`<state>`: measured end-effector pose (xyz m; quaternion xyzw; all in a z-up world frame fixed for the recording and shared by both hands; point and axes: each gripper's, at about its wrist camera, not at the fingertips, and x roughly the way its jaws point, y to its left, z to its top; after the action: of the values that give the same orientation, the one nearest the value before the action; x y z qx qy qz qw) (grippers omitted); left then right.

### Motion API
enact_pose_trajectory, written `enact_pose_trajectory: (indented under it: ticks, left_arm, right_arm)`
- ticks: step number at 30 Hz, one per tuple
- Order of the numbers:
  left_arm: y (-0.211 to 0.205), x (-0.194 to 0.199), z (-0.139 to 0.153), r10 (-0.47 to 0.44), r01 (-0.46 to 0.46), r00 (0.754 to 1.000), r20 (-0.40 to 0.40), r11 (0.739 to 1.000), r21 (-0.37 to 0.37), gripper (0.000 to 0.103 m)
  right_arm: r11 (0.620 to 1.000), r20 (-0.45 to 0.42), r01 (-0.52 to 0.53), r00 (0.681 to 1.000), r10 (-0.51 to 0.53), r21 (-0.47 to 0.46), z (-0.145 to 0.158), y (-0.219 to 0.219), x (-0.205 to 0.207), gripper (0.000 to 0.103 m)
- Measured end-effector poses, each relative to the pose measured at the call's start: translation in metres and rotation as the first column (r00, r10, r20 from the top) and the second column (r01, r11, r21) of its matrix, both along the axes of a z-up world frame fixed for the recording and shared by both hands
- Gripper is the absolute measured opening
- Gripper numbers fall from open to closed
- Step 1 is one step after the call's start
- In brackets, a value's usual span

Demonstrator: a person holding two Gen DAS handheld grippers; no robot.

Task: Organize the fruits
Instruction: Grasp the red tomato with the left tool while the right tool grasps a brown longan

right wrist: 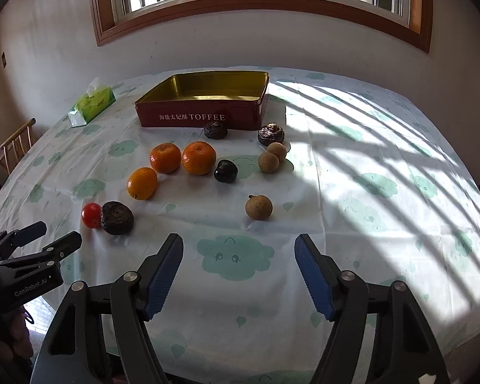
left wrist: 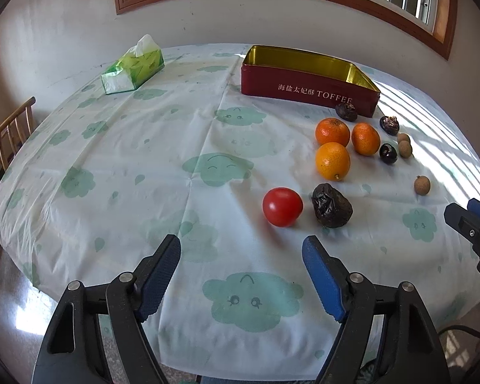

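tissue box (right wrist: 92, 106) far left | left gripper (left wrist: 241, 257) wide open, empty, over cloth | tomato (left wrist: 282, 206) touching dark fruit (left wrist: 332, 205) just ahead | three oranges (right wrist: 167, 158) mid-table | red tin (right wrist: 204, 99) behind, open | lone longan (right wrist: 259, 207) ahead of right gripper (right wrist: 239, 256), wide open, empty

The wooden slatted chair (left wrist: 11, 131) is cut off at the left edge; the right hand-held gripper (left wrist: 464, 216) is cut off at the left wrist view's right edge.
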<state>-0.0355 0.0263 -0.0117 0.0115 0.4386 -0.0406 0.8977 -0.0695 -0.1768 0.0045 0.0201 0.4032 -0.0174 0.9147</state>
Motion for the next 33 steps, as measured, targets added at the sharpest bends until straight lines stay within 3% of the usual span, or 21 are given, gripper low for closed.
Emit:
enact_pose_trajectory:
  ticks: [8, 19, 29, 33]
  left_arm:
    - [-0.005, 0.011, -0.005, -0.041, 0.041, 0.999, -0.008, 0.999, -0.01, 0.068]
    - [-0.008, 0.027, -0.011, -0.076, 0.076, 0.997, -0.013, 0.997, -0.026, 0.066]
    - [-0.01, 0.038, -0.016, -0.087, 0.087, 0.996, -0.02, 0.996, -0.022, 0.06]
    - [-0.011, 0.04, -0.017, -0.09, 0.089, 0.996, -0.014, 0.996, -0.019, 0.059]
  right_arm:
    - [1.0, -0.049, -0.009, 0.999, 0.009, 0.006, -0.016, -0.004, 0.013, 0.062]
    - [1.0, -0.099, -0.003, 0.995, 0.004, 0.01, -0.033, -0.011, 0.036, 0.056]
    - [1.0, -0.102, -0.012, 0.995, 0.011, -0.012, -0.039, -0.012, 0.05, 0.054]
    - [1.0, -0.095, -0.016, 0.995, 0.014, -0.021, -0.04, -0.013, 0.057, 0.047]
